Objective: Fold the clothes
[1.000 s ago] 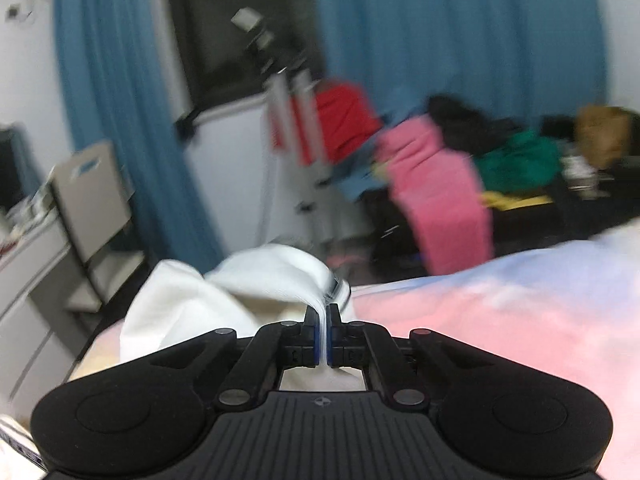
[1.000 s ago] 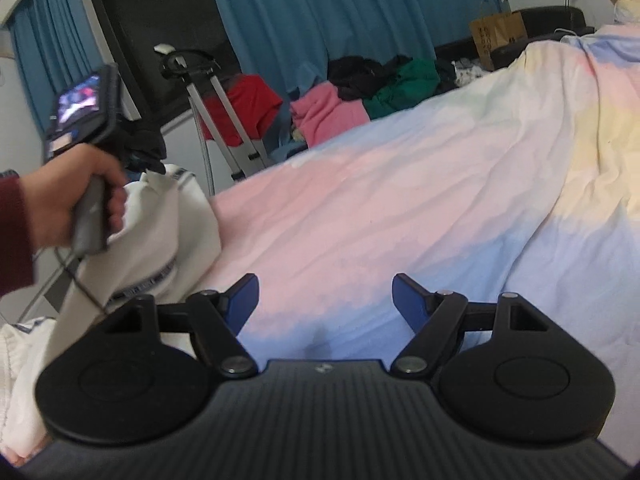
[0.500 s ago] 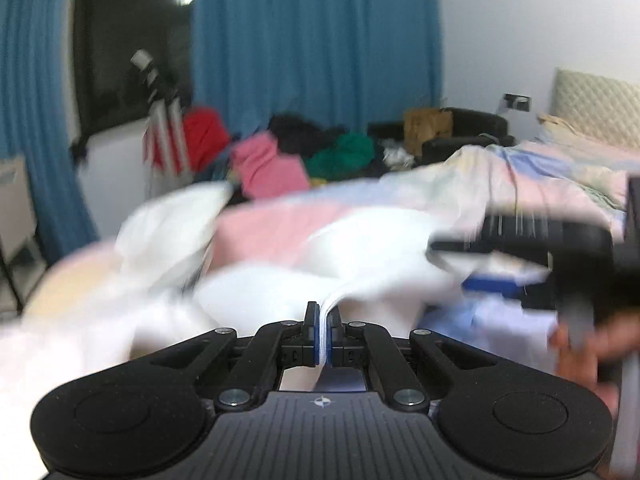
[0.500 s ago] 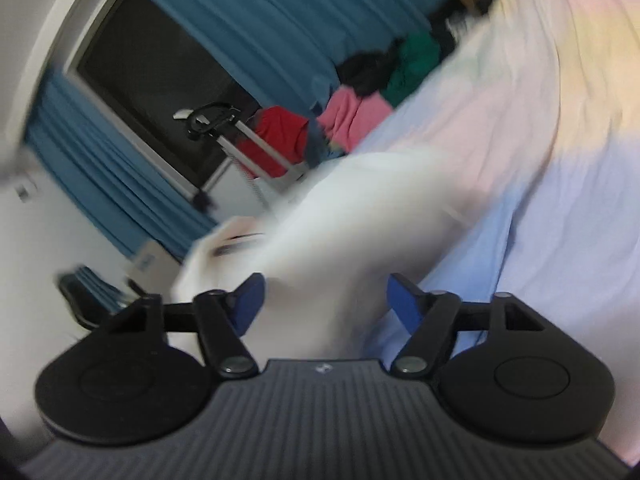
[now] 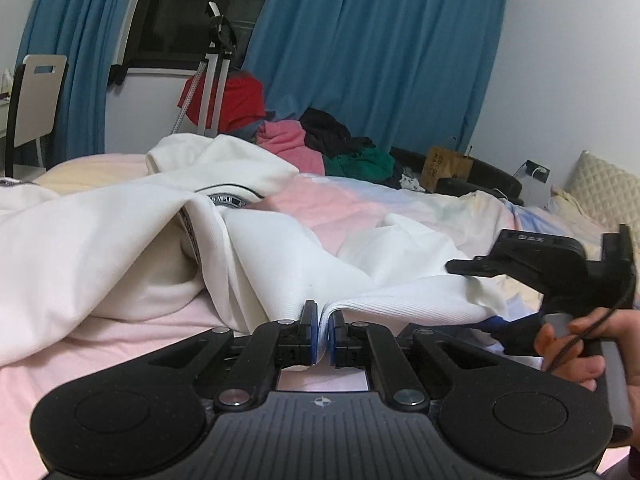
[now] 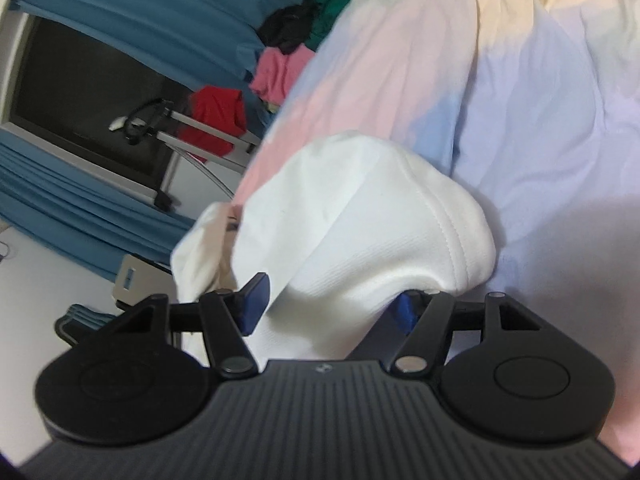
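Observation:
A white sweatshirt (image 5: 120, 240) lies crumpled across the pastel bedspread (image 5: 360, 204). My left gripper (image 5: 323, 336) is shut on its ribbed hem edge near the front. My right gripper (image 6: 332, 304) is open, its blue pads on either side of a bunched corner of the same white sweatshirt (image 6: 360, 224). In the left wrist view the right gripper (image 5: 500, 328) sits at the right, at the hem's other end, held by a hand.
A pile of red, pink, black and green clothes (image 5: 320, 140) lies at the far edge of the bed by blue curtains (image 5: 360, 60). A metal stand (image 5: 212, 76) and a white chair (image 5: 36, 96) stand to the left. A cardboard box (image 5: 448, 164) sits far right.
The left gripper has swung the sweatshirt onto the bed and spread it out. The right gripper has moved in so that a corner of the sweatshirt lies between its open fingers.

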A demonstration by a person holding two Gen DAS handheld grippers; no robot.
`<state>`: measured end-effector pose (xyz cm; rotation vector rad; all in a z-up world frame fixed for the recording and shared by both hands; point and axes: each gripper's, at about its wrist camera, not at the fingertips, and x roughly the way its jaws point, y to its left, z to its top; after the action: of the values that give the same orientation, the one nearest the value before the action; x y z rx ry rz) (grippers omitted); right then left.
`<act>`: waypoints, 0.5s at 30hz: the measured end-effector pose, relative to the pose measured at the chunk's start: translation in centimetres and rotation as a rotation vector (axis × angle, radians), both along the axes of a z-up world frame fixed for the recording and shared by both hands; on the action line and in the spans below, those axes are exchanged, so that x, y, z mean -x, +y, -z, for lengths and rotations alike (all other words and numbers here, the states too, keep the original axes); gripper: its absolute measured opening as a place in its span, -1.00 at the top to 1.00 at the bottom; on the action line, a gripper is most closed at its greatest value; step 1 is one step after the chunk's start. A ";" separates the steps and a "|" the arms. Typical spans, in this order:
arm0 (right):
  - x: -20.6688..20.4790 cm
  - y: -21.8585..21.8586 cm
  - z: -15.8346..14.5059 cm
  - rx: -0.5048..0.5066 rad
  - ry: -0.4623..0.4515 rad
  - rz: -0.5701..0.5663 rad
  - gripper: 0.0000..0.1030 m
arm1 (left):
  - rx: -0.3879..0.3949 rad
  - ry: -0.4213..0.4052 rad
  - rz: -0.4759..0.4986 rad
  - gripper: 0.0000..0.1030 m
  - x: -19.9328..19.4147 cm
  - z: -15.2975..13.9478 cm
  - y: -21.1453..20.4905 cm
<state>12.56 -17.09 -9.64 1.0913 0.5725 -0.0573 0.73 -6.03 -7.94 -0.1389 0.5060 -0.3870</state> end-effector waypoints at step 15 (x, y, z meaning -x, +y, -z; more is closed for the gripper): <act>-5.5 -3.3 -8.1 0.291 -0.049 0.089 0.81 | 0.193 0.020 0.163 -0.17 -0.4 0.3 1.3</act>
<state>18.07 -20.35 -1.51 0.8322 0.4555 -0.1850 1.10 -4.74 -8.25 -0.2896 0.5007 -0.5941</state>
